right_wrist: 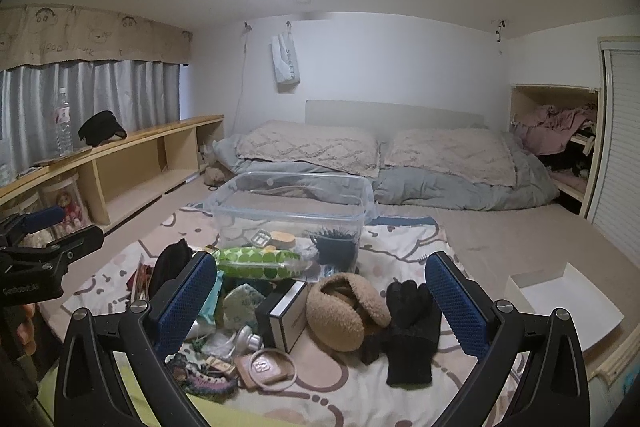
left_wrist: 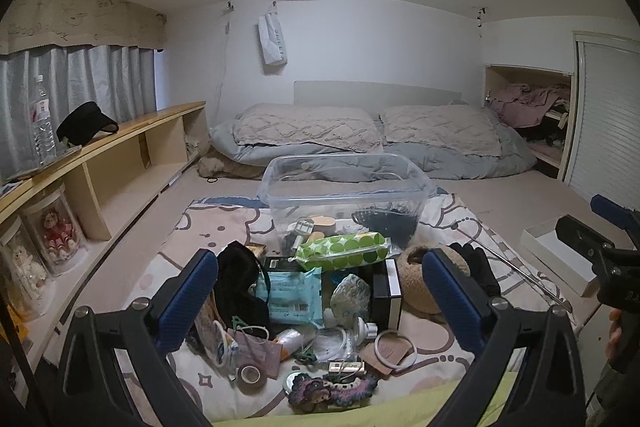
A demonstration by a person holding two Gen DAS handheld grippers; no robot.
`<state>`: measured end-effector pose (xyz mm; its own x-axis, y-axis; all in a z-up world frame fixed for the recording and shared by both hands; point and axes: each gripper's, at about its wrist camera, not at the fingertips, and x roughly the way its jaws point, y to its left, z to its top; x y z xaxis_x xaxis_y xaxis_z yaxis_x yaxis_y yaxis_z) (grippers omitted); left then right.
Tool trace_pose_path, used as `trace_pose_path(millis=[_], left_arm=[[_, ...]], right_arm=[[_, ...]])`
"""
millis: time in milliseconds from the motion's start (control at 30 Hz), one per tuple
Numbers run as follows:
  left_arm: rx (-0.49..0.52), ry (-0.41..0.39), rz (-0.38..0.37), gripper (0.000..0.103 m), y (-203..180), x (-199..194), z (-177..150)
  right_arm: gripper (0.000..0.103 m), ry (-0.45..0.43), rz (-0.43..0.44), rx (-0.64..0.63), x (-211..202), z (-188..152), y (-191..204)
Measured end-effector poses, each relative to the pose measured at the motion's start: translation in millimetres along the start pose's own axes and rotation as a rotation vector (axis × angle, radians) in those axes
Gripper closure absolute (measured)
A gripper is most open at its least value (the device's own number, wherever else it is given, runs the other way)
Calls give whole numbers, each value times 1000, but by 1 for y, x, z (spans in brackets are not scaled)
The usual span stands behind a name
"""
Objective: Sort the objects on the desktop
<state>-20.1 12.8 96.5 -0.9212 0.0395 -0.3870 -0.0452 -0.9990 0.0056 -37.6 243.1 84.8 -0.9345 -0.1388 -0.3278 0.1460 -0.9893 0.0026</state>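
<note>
A pile of small objects lies on a patterned blanket (left_wrist: 208, 235). A clear plastic bin (left_wrist: 344, 195) (right_wrist: 292, 207) behind it holds a black brush and a few small items. A green dotted wipes pack (left_wrist: 344, 245) (right_wrist: 260, 261) leans at its front. Near it lie a teal pouch (left_wrist: 290, 293), a black-and-white box (right_wrist: 286, 313), a tan fuzzy hat (right_wrist: 344, 311) and a black glove (right_wrist: 412, 331). My left gripper (left_wrist: 320, 295) is open above the pile, holding nothing. My right gripper (right_wrist: 320, 307) is open above the hat and box, holding nothing.
A white open box (right_wrist: 568, 303) sits on the floor at the right. A low wooden shelf (left_wrist: 120, 147) with a water bottle (left_wrist: 42, 123) runs along the left wall. Pillows and a duvet (left_wrist: 372, 139) lie at the back.
</note>
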Motion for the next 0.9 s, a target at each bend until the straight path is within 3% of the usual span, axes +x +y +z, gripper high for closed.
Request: trace_pose_path(millis=[900], left_arm=[[11,46,6,0,-1,8,-13]], right_arm=[[0,45,-22,6,4,-15,0]])
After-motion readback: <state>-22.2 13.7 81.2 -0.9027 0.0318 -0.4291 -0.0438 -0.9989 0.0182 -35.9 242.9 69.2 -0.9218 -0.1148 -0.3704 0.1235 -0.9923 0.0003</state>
